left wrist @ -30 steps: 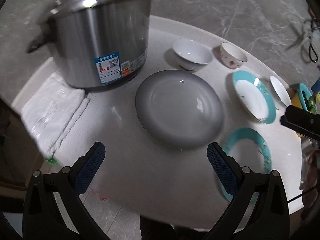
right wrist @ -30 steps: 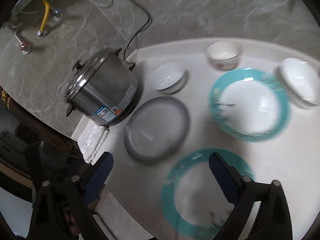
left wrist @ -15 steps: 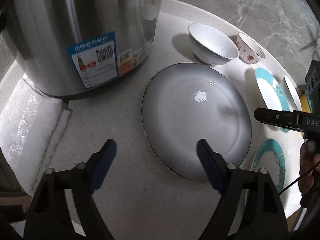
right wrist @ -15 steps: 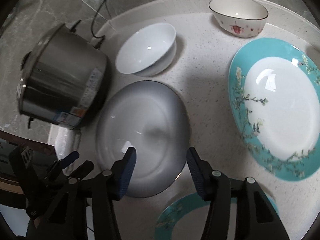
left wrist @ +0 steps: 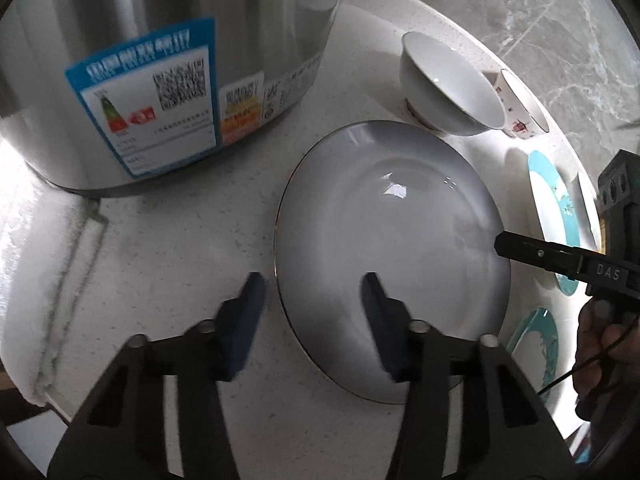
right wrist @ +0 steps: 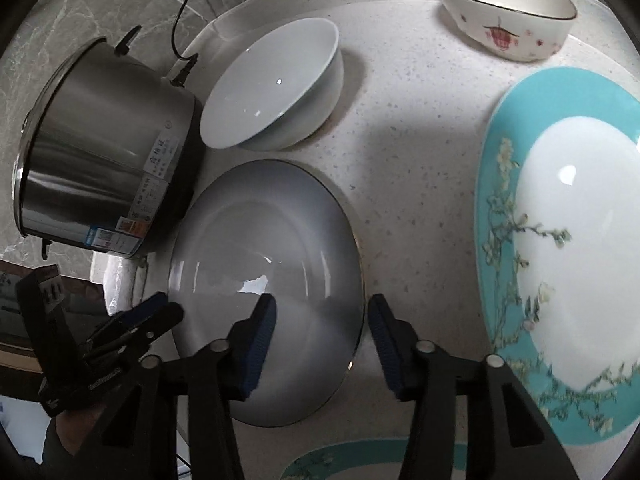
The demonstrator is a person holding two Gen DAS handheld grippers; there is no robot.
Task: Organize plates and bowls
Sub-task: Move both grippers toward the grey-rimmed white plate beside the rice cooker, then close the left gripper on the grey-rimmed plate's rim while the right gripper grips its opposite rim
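A grey plate (left wrist: 392, 240) (right wrist: 264, 256) lies flat on the white speckled table (left wrist: 180, 280). My left gripper (left wrist: 312, 296) straddles its left rim, one finger outside the rim and one over the plate. Its jaws are closing with a gap still showing at the pads. My right gripper (right wrist: 322, 316) straddles the opposite rim in the same way, jaws also closing, pads clear of the plate. A white bowl (right wrist: 272, 84) and a floral bowl (right wrist: 504, 20) stand behind the plate. Two teal-rimmed plates (right wrist: 568, 248) (right wrist: 360, 460) lie to the right.
A steel pot (left wrist: 160, 60) (right wrist: 104, 160) with a cord stands close to the grey plate's left side. A folded white cloth (left wrist: 40, 260) lies by the table's left edge. The table's curved edge runs just behind the bowls.
Both grippers have come down and in towards the grey plate, from above the table to its two rims. Both pairs of jaws have narrowed from wide open.
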